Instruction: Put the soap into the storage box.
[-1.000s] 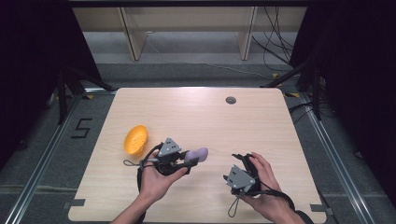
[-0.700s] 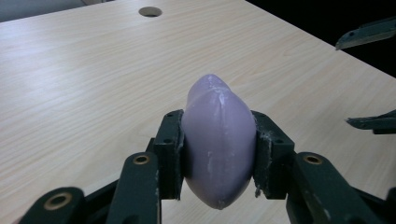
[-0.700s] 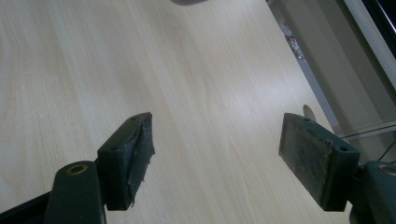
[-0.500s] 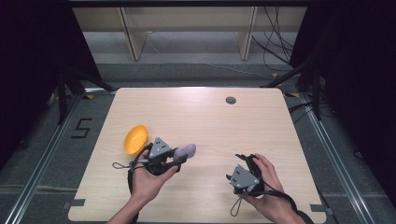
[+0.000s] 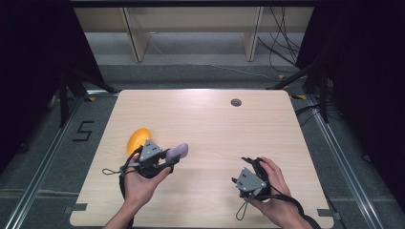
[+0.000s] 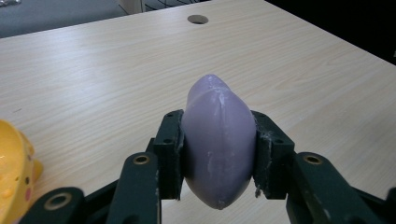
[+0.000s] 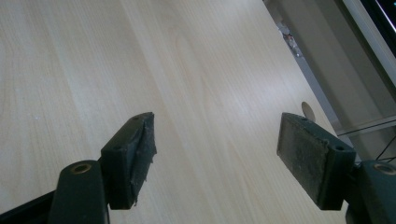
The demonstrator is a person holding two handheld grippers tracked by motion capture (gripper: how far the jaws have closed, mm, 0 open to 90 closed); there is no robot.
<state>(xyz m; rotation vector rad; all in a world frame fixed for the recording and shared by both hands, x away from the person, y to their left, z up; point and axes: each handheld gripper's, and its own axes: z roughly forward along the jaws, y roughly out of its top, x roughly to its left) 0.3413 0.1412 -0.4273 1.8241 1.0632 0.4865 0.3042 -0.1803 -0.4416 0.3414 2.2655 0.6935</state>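
A pale wooden table (image 5: pixel 210 124) with a light grain and rounded corners carries the scene. Near its far edge a small round hole (image 5: pixel 236 102) pierces the top. On the left part of the surface lies a yellow dish (image 5: pixel 137 139), rounded and glossy, with small coloured spots on its side in the left gripper view. Around the table runs grey floor (image 5: pixel 43 157).

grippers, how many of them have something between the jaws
1. The left gripper is clamped on a purple soap bar, near the yellow dish at the table's left. The right gripper, near the table's front right, has nothing between its jaws.
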